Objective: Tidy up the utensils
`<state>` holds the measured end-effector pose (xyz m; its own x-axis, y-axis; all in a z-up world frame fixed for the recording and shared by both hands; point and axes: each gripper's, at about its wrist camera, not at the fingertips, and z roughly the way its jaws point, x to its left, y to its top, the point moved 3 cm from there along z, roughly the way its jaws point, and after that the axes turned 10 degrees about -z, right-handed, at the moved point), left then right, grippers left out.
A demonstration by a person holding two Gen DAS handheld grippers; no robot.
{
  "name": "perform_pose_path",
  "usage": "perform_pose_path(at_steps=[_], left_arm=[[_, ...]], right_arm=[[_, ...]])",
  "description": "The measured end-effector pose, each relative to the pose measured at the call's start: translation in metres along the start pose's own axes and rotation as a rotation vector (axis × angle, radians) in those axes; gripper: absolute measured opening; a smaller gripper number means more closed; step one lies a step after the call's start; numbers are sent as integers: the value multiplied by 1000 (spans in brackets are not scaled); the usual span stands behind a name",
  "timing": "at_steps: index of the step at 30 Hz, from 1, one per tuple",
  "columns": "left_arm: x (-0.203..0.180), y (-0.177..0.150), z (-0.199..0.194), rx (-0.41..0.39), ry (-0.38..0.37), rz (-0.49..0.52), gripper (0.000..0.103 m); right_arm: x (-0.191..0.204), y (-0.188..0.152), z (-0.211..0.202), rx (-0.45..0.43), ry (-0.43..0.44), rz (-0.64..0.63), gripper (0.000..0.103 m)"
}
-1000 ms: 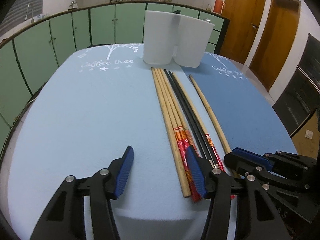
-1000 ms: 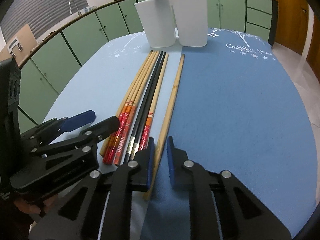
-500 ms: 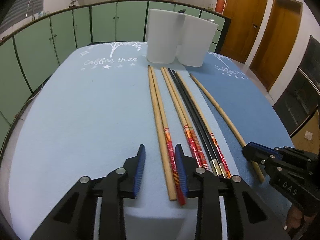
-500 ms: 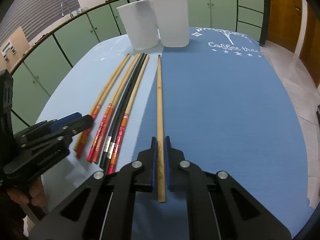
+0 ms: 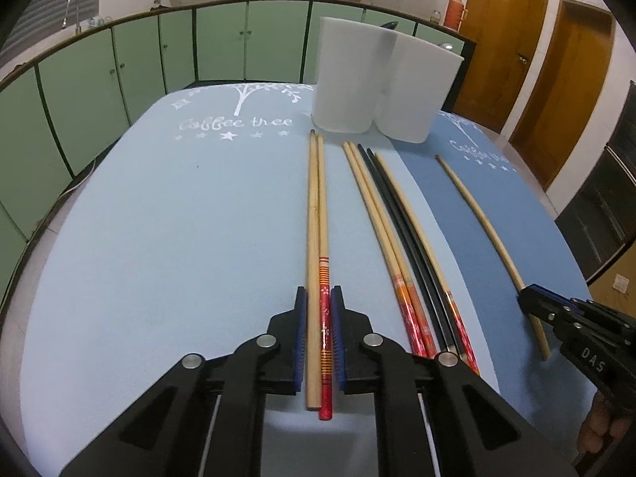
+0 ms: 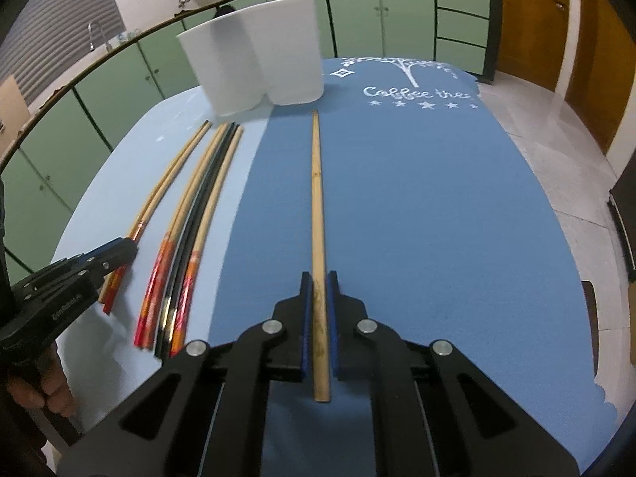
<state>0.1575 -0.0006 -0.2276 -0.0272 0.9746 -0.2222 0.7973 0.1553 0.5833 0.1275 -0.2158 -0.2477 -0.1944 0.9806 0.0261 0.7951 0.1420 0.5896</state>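
My left gripper (image 5: 319,298) is shut on two chopsticks (image 5: 318,214), one plain wood and one with a red handle, set apart from the others. A bundle of several wooden, red-handled and black chopsticks (image 5: 397,230) lies to their right. My right gripper (image 6: 318,282) is shut on a single plain wooden chopstick (image 6: 317,187) over the dark blue mat (image 6: 417,206). Two white containers (image 5: 381,87) stand at the far end of the table; they also show in the right wrist view (image 6: 258,63).
The table carries a light blue mat (image 5: 179,218) on the left and the dark blue mat on the right. Green cabinets (image 5: 119,71) curve behind the table. Wooden doors (image 5: 556,59) stand at the back right.
My left gripper closed on two chopsticks and drew them left, away from the bundle. My right gripper closed on the single wooden chopstick and shifted it right onto the dark blue mat.
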Motion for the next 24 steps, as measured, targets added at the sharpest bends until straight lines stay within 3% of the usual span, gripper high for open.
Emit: perform_pose_path(at_steps=[4, 8, 13, 16, 24], left_arm=[[1, 8, 5, 2, -6, -2, 12], [9, 8, -6, -18, -43, -31, 12], [19, -5, -27, -54, -60, -37, 21], [23, -15, -39, -79, -52, -34, 28], [12, -30, -48, -128, -41, -2, 28]], right_arm=[[-5, 9, 5, -18, 46, 0, 8], [-10, 5, -11, -76, 71, 14, 24], [-9, -8, -33, -122, 71, -10, 24], [-8, -15, -49, -160, 57, 0, 32], [-2, -25, -57, -189, 19, -23, 32]])
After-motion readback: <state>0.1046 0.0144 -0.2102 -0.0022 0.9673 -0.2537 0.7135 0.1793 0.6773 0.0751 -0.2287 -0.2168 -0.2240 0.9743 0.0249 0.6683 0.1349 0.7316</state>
